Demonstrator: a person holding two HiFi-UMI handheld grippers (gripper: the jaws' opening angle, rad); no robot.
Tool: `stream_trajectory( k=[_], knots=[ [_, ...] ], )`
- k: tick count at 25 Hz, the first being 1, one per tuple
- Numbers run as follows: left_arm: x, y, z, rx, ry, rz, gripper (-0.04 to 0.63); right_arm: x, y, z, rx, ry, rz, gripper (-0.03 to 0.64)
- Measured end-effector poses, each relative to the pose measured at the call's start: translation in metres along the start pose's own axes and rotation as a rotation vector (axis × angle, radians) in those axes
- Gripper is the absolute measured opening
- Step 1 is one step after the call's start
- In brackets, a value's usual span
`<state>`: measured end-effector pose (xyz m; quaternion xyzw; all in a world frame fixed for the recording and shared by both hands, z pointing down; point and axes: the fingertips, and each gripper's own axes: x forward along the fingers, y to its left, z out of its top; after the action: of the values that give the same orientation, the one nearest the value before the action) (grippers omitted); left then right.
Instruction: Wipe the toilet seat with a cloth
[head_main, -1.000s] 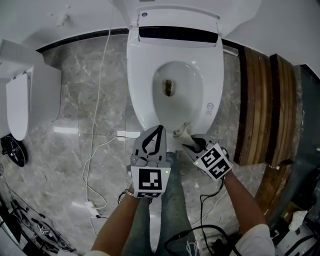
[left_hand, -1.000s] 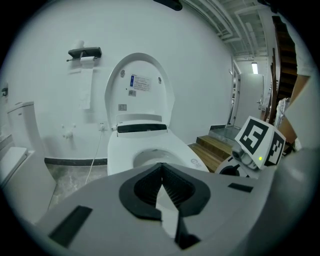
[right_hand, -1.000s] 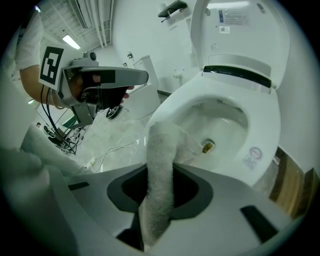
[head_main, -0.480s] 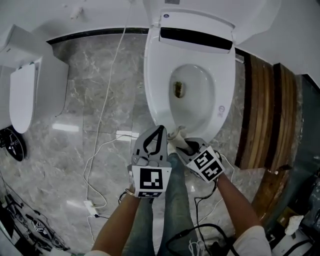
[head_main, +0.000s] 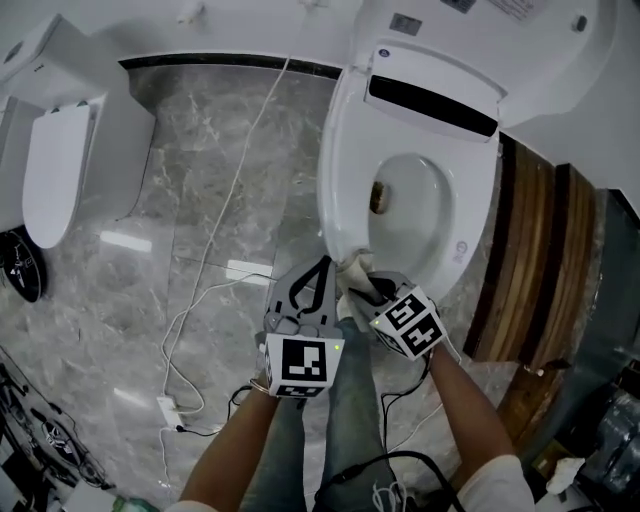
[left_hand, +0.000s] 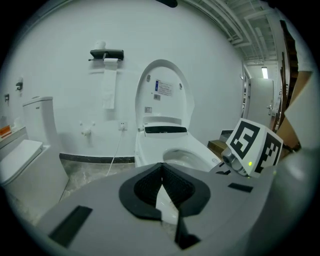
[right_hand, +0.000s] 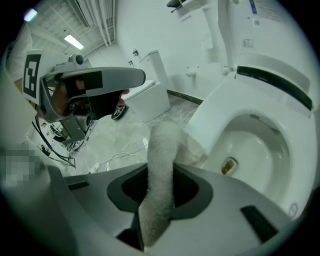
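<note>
Right now your right hand-held gripper (head_main: 365, 283) is pinching the cloth (head_main: 352, 267), a pale towelling strip that stands up between its jaws (right_hand: 161, 165) and droops forward in the right gripper view. You hold that gripper steeply nose-down, which I take to be so the cloth's free end meets the toilet seat (head_main: 338, 190) from above rather than from the side.

In the head view the cloth sits at the seat's near rim, about 7 o'clock on the ring. It looks to be touching the rim, though how hard it presses cannot be told.

Your left hand-held gripper (head_main: 322, 263) has its jaws pressed together on nothing. Its tips point toward 12 o'clock, just beside the cloth at the cloth's 9 o'clock. It seems parked there only to stay clear of the wiping hand.

The lid (head_main: 455, 35) stands raised at 1 o'clock, leaving the whole ring open to you. From this start I would expect a sweep along the left curve toward 11 o'clock. Keep the cloth on the seat, not dipping toward the bowl (head_main: 415, 205) at its 2 o'clock.
</note>
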<state>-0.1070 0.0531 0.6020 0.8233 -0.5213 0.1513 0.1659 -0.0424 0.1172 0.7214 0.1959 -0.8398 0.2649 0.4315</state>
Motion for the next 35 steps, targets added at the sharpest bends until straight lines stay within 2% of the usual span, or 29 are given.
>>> stream_trajectory(
  k=[8, 14, 23, 29, 35],
  knots=[
    [0.027, 0.029, 0.012, -0.027, 0.018, 0.076, 0.011, 0.012, -0.027, 0.043, -0.077, 0.006, 0.102, 0.101],
    [0.068, 0.048, 0.038, -0.052, 0.014, 0.158, 0.011, 0.017, -0.072, 0.082, -0.162, 0.016, 0.15, 0.101],
    [0.113, 0.055, 0.063, -0.083, 0.007, 0.227, 0.011, 0.023, -0.133, 0.127, -0.176, -0.005, 0.169, 0.101],
    [0.13, 0.056, 0.072, -0.079, 0.015, 0.235, 0.011, 0.025, -0.158, 0.156, -0.18, -0.038, 0.163, 0.101],
    [0.14, 0.057, 0.078, -0.071, 0.028, 0.231, 0.011, 0.023, -0.18, 0.177, -0.134, -0.085, 0.117, 0.101]
  ],
)
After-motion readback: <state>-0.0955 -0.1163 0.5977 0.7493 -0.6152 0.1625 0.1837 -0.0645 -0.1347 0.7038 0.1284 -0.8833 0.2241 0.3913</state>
